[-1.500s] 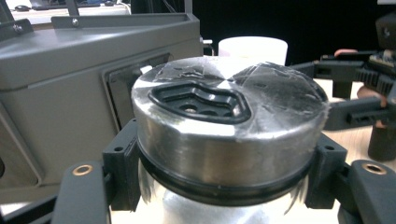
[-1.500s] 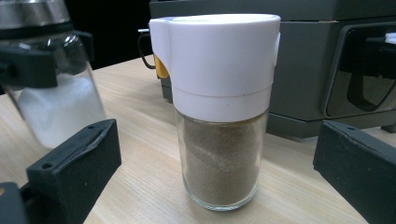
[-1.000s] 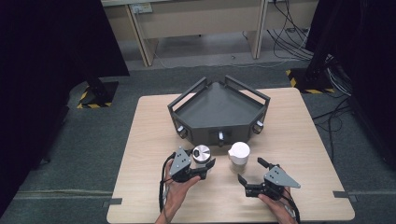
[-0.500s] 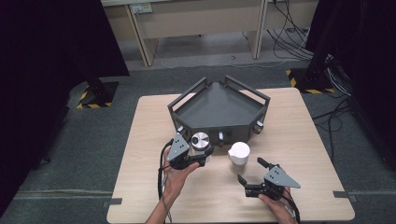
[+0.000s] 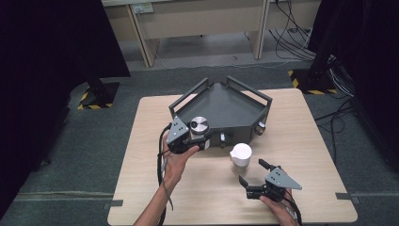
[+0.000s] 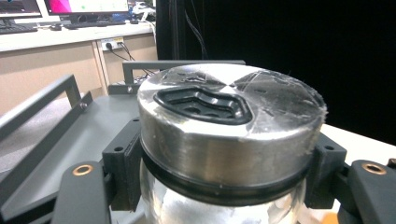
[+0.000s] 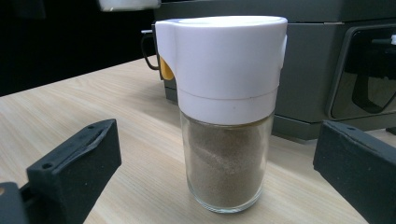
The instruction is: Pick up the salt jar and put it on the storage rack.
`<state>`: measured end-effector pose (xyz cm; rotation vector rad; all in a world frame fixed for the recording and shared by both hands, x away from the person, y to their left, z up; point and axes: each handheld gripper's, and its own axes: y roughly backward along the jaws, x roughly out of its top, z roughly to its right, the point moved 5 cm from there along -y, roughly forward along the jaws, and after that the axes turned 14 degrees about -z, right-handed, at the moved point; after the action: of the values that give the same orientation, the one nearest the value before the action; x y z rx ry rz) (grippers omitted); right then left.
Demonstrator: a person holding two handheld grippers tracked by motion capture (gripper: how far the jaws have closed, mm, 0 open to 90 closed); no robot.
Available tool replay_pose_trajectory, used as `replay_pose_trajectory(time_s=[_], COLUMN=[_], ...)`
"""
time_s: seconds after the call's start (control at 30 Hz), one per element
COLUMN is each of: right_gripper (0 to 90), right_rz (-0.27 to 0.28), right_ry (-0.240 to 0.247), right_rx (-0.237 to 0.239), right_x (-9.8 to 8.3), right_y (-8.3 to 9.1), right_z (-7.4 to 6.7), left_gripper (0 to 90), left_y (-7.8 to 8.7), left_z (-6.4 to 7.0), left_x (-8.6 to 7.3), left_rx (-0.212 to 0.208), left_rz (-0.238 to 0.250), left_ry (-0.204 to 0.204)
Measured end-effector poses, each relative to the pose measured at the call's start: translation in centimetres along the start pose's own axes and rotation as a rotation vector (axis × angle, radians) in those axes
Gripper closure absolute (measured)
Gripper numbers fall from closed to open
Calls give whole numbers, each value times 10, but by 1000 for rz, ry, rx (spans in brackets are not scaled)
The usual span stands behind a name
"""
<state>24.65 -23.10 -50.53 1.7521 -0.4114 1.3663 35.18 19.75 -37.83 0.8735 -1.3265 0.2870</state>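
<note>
A glass jar with a round silver lid (image 5: 199, 125) (image 6: 229, 121) is held in my left gripper (image 5: 200, 141), whose jaws are shut on it just below the lid. It hangs above the front left edge of the dark grey tray (image 5: 230, 106). A glass shaker with a white cap (image 5: 240, 154) (image 7: 224, 107) and brown powder inside stands upright on the wooden table (image 5: 141, 136), just in front of the tray. My right gripper (image 5: 256, 178) (image 7: 210, 172) rests low on the table in front of the shaker, jaws open, one on each side and apart from the glass.
The tray has raised rail handles (image 5: 249, 89) and knobs on its front wall (image 5: 221, 137). Cables (image 5: 162, 165) trail from my left gripper along the forearm. Beyond the table are desk legs (image 5: 141, 42), floor cables (image 5: 291, 42) and dark curtains.
My left gripper has lifted the silver-lidded jar off the table and carried it away from me, up to the tray's front edge. My right gripper has stayed in place.
</note>
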Motion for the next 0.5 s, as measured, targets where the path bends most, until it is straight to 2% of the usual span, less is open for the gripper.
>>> replay_pose_trajectory(time_s=[0.17, 0.2, 0.33, 0.5], right_gripper=[9, 9, 9, 9], right_rz=[3, 3, 4, 1], right_ry=[-5, -12, -14, -12], right_rx=[-2, -1, -2, 2], right_x=[0, 0, 0, -1], right_y=[1, 1, 1, 1], right_z=[2, 2, 3, 2], left_gripper=[305, 305, 305, 305], left_y=[-3, -6, -9, -18], left_z=[-5, -8, -12, -18], left_x=[12, 16, 21, 28], left_rx=[16, 18, 27, 57], left_rz=[9, 13, 18, 14], left_ry=[8, 22, 27, 31])
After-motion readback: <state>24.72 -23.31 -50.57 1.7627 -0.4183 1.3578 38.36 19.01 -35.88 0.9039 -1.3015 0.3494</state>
